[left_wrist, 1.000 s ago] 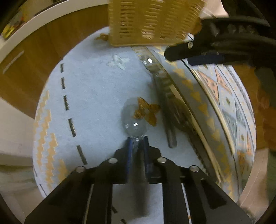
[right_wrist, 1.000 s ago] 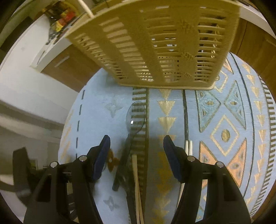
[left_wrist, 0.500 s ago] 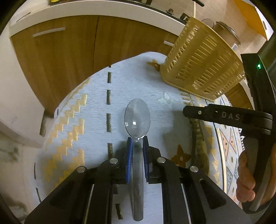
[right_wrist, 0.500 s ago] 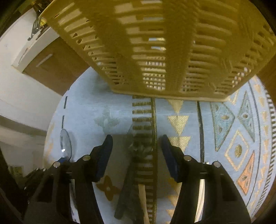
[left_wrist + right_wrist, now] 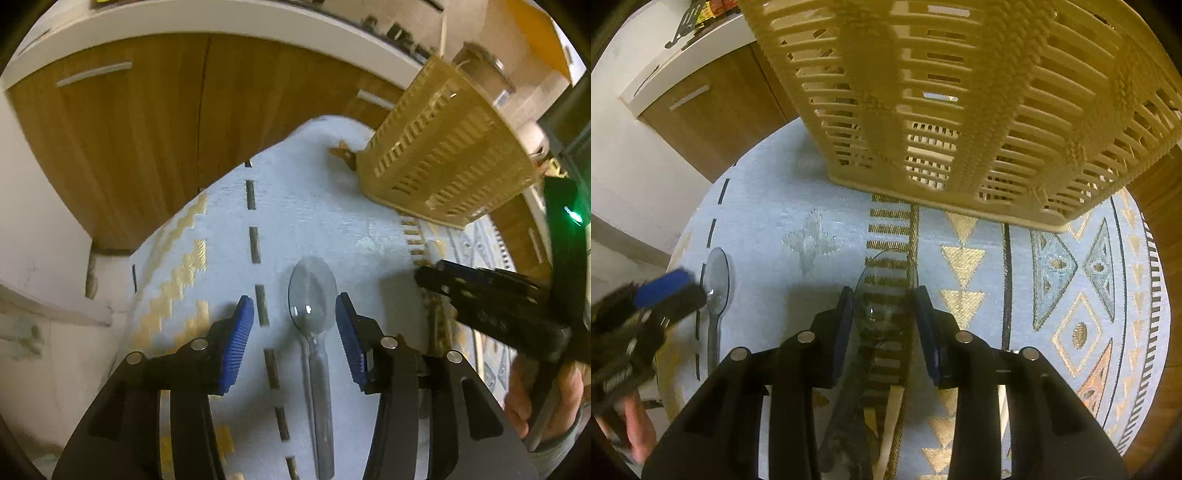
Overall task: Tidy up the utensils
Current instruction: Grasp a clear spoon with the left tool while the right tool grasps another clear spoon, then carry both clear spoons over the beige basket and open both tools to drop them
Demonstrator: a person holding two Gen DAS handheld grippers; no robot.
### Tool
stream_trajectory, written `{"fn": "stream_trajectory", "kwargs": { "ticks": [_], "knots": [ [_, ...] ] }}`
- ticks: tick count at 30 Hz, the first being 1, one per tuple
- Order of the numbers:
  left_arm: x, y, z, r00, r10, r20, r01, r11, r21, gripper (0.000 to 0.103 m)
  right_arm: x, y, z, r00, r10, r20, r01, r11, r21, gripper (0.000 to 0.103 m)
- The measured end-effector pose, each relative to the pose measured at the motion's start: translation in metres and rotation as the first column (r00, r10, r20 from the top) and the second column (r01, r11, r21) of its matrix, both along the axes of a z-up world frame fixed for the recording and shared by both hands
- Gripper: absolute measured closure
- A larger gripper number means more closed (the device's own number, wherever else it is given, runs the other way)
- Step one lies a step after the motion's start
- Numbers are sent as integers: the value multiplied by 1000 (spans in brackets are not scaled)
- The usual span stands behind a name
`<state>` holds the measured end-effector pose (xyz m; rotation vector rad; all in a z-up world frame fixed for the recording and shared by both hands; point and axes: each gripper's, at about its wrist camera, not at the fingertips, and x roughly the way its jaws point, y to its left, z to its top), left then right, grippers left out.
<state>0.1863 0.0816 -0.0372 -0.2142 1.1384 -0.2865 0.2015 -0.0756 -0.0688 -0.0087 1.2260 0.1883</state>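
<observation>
My left hand-held gripper (image 5: 293, 328) hangs over the pale blue patterned cloth (image 5: 317, 206) that covers the worktop. Its jaws stand apart and are opening, and the blue pads (image 5: 240, 336) touch nothing. Between them, lying flat on the cloth, is a clear plastic spoon (image 5: 313, 306), bowl pointing away from me and handle running back under the hand-held gripper. This spoon lies well to the left of the basket (image 5: 443, 173), out on the plain part of the cloth beside a dashed dark line.

The basket is tan slatted plastic and stands on the cloth at its far side, in front of wooden cupboard doors (image 5: 155, 122). From the right wrist view it fills the top of the picture (image 5: 960, 103).

Just in front of the basket, my right hand-held gripper (image 5: 884, 317) points down at a second clear spoon (image 5: 886, 291), whose bowl sits between the two pads over a gold ladder stripe. The jaws are closing. The pads look very near the edges of the bowl, but I cannot tell whether they press on it yet. Pale sticks (image 5: 892, 413) lie under this hand-held gripper, below the spoon, partly hidden.
</observation>
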Motion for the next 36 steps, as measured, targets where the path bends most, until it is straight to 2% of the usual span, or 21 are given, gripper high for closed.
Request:
{"fn": "stream_trajectory", "kwargs": {
  "ticks": [3,8,13,16,17,20,22,25,30,36],
  "knots": [
    [11,-9,-3,999,-15,-31,15,1000,15,58,-7,-6,2,1000,23,-1,-23,1000,6,72],
    [16,-24,-3,999,-33,-29,34,998,45,58,-25,-21,1,997,70,13,-70,997,35,73],
    [15,-44,-3,999,-39,-10,40,987,156,58,-39,-25,-2,995,89,34,-91,995,52,73],
    [12,-54,-4,999,-38,18,32,964,264,72,-45,-28,-1,995,94,46,-97,993,71,74],
    [11,-54,-4,999,-39,23,32,963,268,72,-49,-30,1,994,94,50,-98,992,81,74],
    [7,-45,0,999,-13,40,5,979,205,72,-56,-42,5,992,93,79,-102,987,121,74],
    [0,-39,10,996,-6,87,-7,990,141,72,-62,-49,15,990,98,105,-114,980,162,74],
    [-15,-34,32,985,4,172,-21,995,98,72,-78,-57,31,980,112,167,-145,970,197,74],
    [-48,-33,73,945,-4,328,-3,1000,20,72,-120,-70,60,933,131,334,-221,943,248,74],
    [-68,-39,96,906,4,423,18,999,-48,72,-158,-88,88,882,89,463,-250,921,300,74]
  ]
}}
